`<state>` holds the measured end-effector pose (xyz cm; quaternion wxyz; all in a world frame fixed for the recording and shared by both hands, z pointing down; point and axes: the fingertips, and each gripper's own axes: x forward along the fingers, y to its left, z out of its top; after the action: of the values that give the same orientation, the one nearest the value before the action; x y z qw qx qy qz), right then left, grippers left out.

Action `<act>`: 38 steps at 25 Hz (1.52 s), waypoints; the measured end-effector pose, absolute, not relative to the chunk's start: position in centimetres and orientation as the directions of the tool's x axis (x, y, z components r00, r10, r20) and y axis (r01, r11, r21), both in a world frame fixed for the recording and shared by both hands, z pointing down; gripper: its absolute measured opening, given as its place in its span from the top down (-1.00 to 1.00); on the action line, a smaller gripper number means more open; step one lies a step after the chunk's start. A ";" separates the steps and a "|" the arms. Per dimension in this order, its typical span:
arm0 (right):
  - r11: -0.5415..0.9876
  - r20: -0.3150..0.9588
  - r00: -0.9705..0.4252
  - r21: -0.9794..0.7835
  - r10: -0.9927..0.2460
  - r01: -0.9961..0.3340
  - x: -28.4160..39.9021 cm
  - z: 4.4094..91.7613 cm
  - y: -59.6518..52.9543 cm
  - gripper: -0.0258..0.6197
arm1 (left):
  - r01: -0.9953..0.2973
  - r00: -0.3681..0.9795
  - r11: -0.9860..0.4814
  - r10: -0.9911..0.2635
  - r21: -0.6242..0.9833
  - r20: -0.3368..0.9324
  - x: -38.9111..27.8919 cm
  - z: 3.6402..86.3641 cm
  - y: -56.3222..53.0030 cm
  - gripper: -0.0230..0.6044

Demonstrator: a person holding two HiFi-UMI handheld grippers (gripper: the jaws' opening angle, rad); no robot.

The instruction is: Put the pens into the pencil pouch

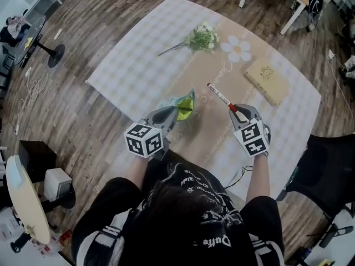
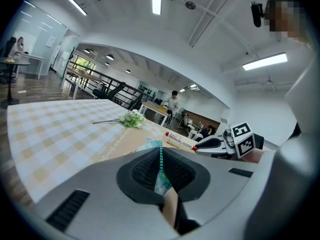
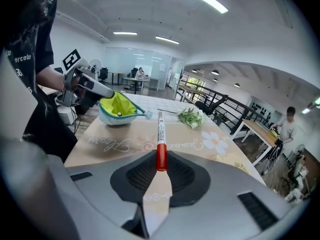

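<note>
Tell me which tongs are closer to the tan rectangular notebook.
Right. The right tongs, holding a red-capped white marker, are just short of the tan rectangular notebook; the left tongs, clamped on the green fabric pouch, are farther left.

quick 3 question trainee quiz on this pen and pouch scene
1. True or false: the right gripper grips the pen at its red cap end.
2. The pouch is: A zipped shut, lying flat; B open, its edge pinched by the left gripper; C held by the right gripper.
3. Is the pen's tip inside the pouch yet?
Key: 1 true; 2 B; 3 no, the tip is apart from the pouch.
</note>
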<state>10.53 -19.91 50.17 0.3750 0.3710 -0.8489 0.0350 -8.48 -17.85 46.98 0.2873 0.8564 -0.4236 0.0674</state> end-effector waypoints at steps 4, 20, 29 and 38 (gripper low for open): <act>0.739 0.658 -0.460 0.227 -0.597 -0.635 9.4 49.6 -17.6 0.71 | -0.770 0.628 -0.477 -0.685 0.424 0.368 -7.9 47.4 -17.4 0.82; 0.842 0.720 -0.482 0.272 -0.500 -0.466 5.6 49.9 -12.1 0.71 | -0.795 0.595 -0.461 -0.719 0.396 0.359 -6.9 48.7 -15.7 0.82; 0.888 0.765 -0.475 0.280 -0.436 -0.365 2.5 51.7 -10.1 0.71 | -0.782 0.619 -0.506 -0.698 0.364 0.361 -5.8 49.4 -13.6 0.82; 0.900 0.785 -0.449 0.320 -0.426 -0.295 0.3 52.6 -9.3 0.71 | -0.766 0.642 -0.537 -0.663 0.353 0.385 -4.8 50.1 -11.6 0.82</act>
<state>0.33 -9.32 52.59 0.4799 0.2126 -0.8484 -0.0684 -4.75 -11.62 50.13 0.2511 0.8706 -0.4104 0.1026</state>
